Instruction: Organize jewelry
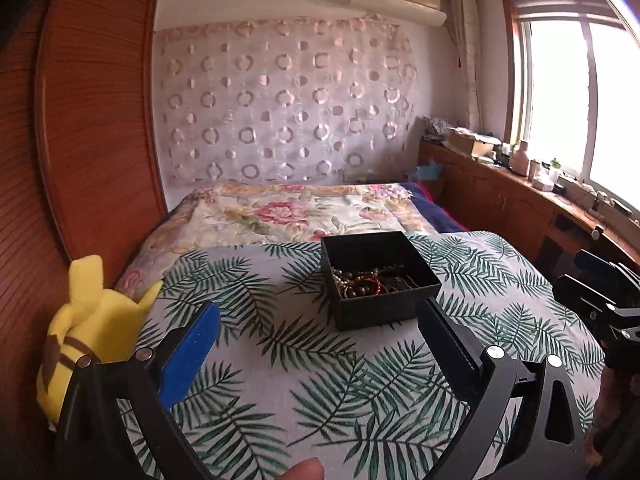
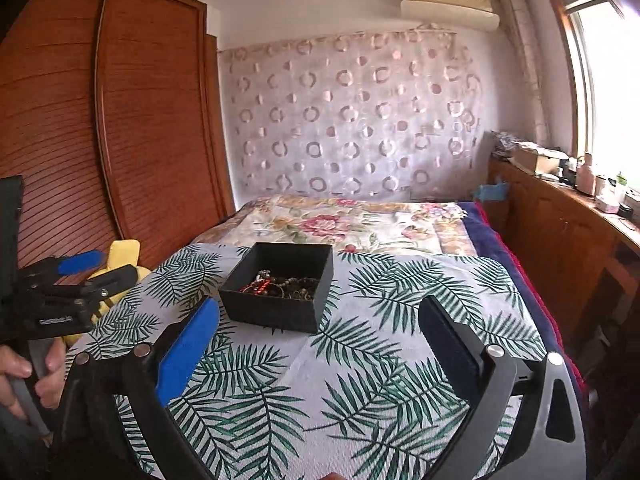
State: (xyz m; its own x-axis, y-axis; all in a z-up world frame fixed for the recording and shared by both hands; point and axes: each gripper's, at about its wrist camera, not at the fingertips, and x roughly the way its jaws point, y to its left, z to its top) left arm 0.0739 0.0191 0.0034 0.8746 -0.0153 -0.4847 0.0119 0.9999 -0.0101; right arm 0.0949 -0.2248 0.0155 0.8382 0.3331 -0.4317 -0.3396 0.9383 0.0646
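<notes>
An open black box (image 1: 376, 280) stands on the leaf-print cloth (image 1: 280, 380), with a tangle of beaded jewelry (image 1: 370, 282) inside, brown and red beads among it. The same box (image 2: 280, 286) and its jewelry (image 2: 280, 284) show in the right wrist view. My left gripper (image 1: 320, 320) hovers a little short of the box, open, nothing between its fingers. My right gripper (image 2: 320, 320) is open too, empty, with the box just ahead and left of centre. The right gripper (image 1: 600, 300) shows at the right edge of the left view, the left gripper (image 2: 92, 276) at the left of the right view.
A yellow plush toy (image 1: 88, 320) lies at the cloth's left edge against a wooden wardrobe (image 1: 92, 120). A floral bed cover (image 1: 288, 212) stretches behind the cloth. Wooden cabinets (image 1: 520, 200) with clutter run under the window on the right. A person's hand (image 2: 24, 376) holds the left gripper's handle.
</notes>
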